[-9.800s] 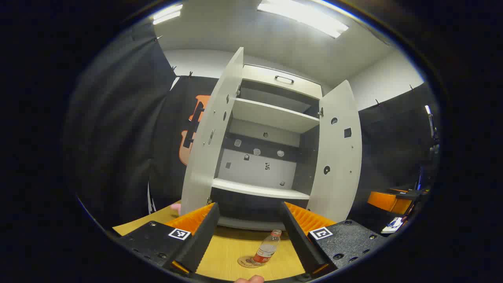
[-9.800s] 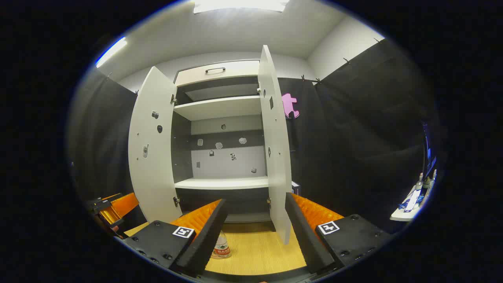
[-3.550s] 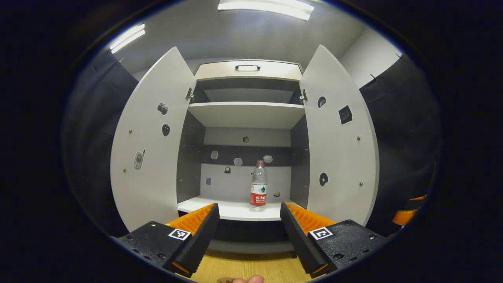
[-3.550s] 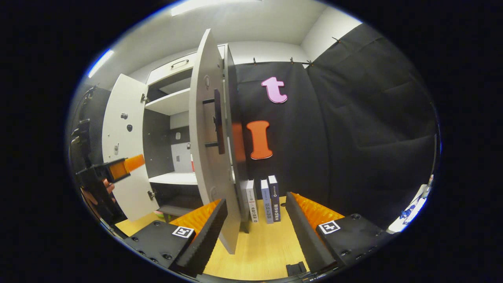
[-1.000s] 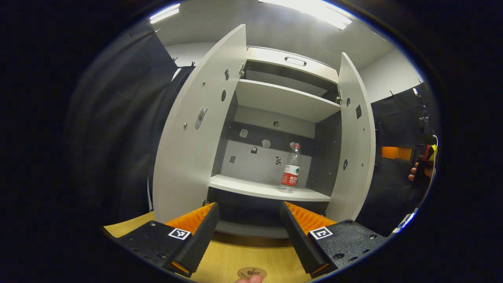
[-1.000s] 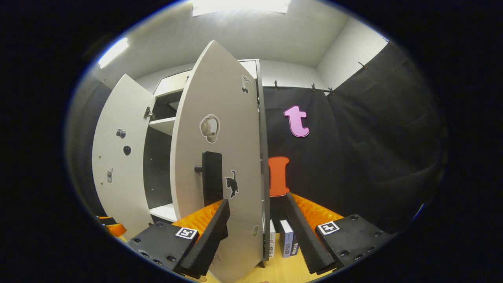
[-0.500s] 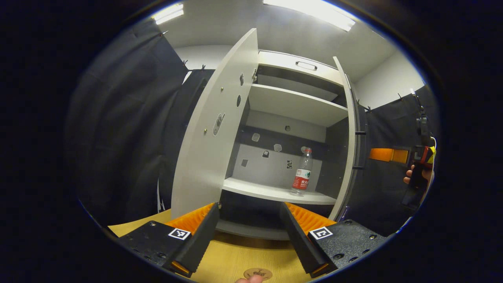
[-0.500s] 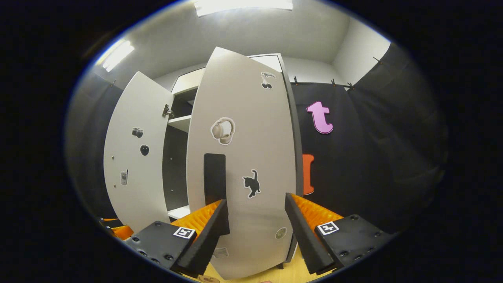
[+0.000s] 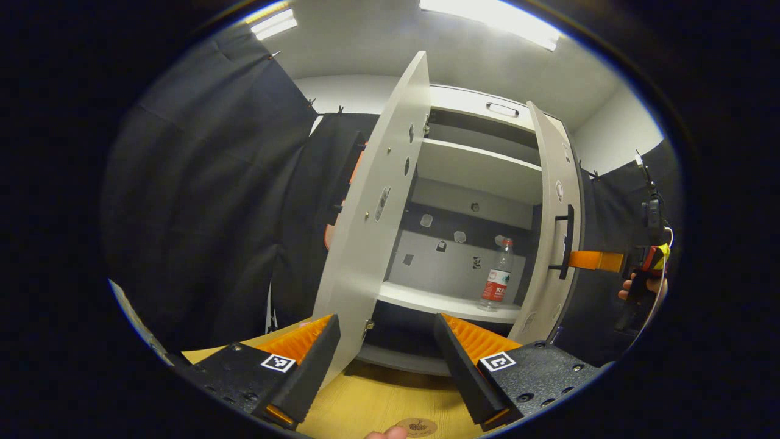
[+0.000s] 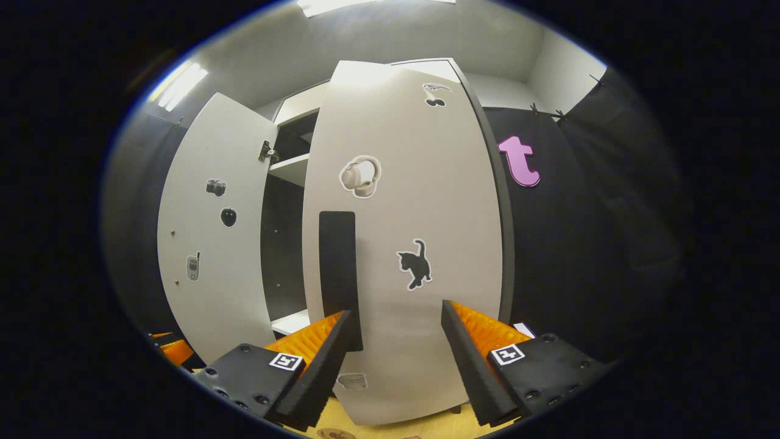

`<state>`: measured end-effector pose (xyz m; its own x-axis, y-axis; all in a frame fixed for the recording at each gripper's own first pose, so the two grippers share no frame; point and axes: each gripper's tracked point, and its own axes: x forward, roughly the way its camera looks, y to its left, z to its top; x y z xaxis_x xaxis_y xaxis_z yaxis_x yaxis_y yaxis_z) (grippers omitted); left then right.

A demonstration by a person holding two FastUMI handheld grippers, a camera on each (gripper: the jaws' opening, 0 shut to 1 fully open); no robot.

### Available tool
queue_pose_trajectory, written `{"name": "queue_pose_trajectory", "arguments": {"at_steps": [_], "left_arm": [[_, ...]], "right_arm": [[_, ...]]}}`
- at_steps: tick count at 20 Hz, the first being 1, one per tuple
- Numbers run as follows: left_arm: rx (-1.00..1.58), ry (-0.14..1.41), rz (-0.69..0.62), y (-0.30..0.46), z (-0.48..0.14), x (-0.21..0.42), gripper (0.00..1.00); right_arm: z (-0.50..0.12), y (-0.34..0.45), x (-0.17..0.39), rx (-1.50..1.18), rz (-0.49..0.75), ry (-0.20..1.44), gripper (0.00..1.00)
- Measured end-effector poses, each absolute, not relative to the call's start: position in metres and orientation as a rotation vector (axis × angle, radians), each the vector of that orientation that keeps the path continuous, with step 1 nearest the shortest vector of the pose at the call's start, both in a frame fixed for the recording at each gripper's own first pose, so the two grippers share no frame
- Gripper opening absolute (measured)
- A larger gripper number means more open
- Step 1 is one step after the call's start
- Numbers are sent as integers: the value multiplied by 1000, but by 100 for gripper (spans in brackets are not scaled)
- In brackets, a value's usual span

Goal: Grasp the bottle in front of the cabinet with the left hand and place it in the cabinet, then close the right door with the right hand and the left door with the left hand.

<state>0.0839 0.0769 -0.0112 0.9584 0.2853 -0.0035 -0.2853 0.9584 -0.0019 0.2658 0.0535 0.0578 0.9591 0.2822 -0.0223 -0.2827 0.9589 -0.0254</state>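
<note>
Nearest, we see our left claw gaping empty over the wooden desk, before the cabinet. Our right claw gapes too, close against the right door by its black handle. Beyond the wide left door, the water bottle stands upright on the cabinet's lower shelf.

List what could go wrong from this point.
1. The right door is only partly shut; the right gripper pushes with open fingers beside the handle, so it may slip off the smooth panel.
2. The bottle stands near the shelf's right front edge; a hard slam might topple it.
3. The left door is wide open, its edge near the left gripper, which might snag it.
</note>
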Motion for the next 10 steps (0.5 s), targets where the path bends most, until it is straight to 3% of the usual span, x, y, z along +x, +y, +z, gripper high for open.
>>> {"name": "queue_pose_trajectory", "arguments": {"at_steps": [10], "left_arm": [[20,-136,523,169,55,42,94]], "right_arm": [[52,74,290,-59,251,21,96]]}}
